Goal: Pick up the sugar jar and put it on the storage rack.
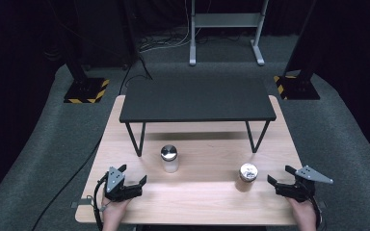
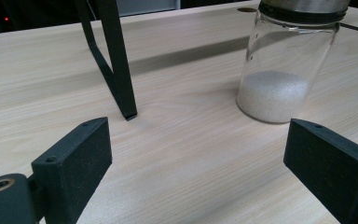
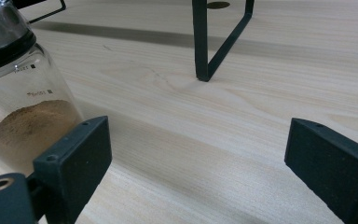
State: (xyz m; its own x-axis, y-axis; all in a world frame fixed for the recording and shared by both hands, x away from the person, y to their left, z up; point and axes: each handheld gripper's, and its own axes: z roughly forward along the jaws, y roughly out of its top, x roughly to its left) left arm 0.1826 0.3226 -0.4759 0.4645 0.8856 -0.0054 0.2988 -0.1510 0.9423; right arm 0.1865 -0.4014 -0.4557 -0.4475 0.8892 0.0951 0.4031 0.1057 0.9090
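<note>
Tabletop (image 1: 197, 202) of pale wood, seen from above, with a low black shelf (image 1: 197, 100) standing on thin legs across its far half. I hold the left tongs (image 1: 136, 185) near the front left edge, jaws wide apart with nothing between them. Just ahead and to their right stands the salt jar (image 1: 169, 159), a clear glass jar with a metal cap and white grains in its bottom; in the left gripper view it (image 2: 284, 70) rises beyond the right jaw, apart from it, beside a shelf leg (image 2: 114, 60). I hold the right tongs (image 1: 282, 179) near the front right edge, jaws likewise spread wide and holding nothing. The spice jar (image 1: 248, 175), glass with a metal cap and brown powder inside, stands just to the left of these tongs; in the right gripper view it (image 3: 25, 107) sits behind the left jaw, and I cannot tell whether the two touch. Both jars stand upright, well apart from each other, in front of the shelf.
</note>
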